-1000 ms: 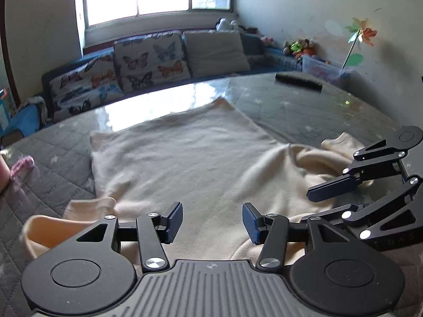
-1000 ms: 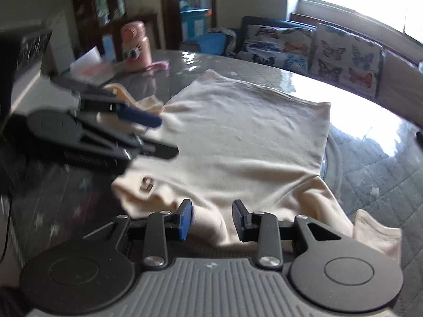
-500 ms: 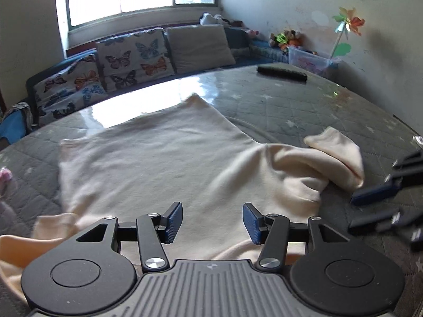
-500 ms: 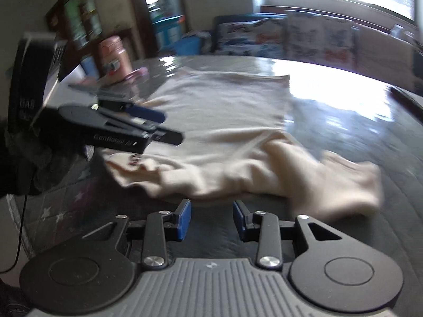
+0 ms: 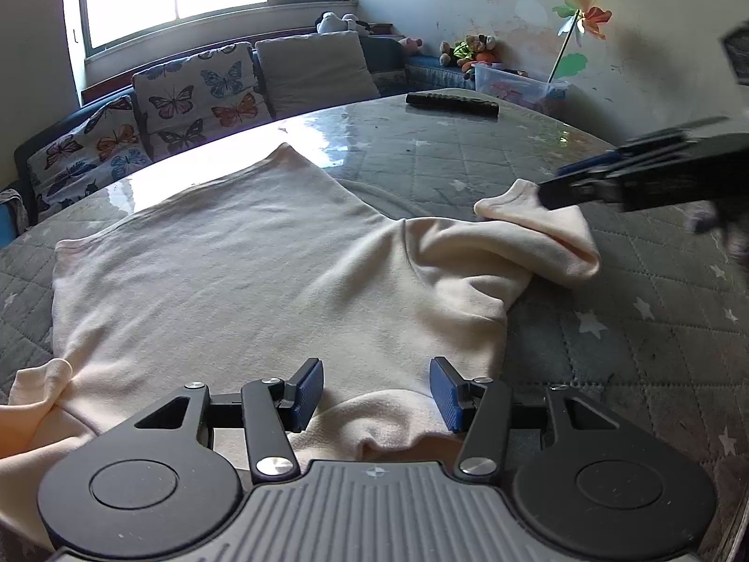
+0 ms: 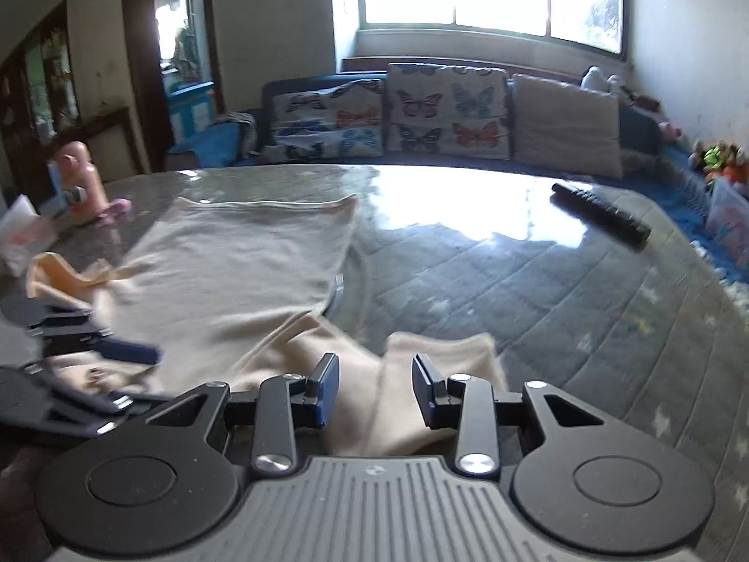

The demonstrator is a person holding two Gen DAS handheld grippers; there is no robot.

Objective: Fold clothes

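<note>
A cream long-sleeved top [image 5: 243,262] lies spread flat on the grey quilted table [image 5: 632,328], hem toward the window. My left gripper [image 5: 377,391] is open and empty, hovering over the collar end. One sleeve [image 5: 538,239] lies bunched to the right. In the left wrist view my right gripper [image 5: 561,185] hangs just over that sleeve's cuff. In the right wrist view the right gripper [image 6: 374,391] is open with the sleeve [image 6: 421,374] below its fingers, and the left gripper [image 6: 131,356] shows at the left over the top [image 6: 243,262].
A black remote [image 5: 451,103] lies at the table's far side, also in the right wrist view [image 6: 601,215]. A pink bottle [image 6: 82,178] and a paper packet [image 6: 18,234] stand at the far left edge. A sofa with butterfly cushions [image 5: 196,93] runs behind the table.
My right gripper has swung away from the collar to the right sleeve. My left gripper has stayed open over the collar, its view turning slightly.
</note>
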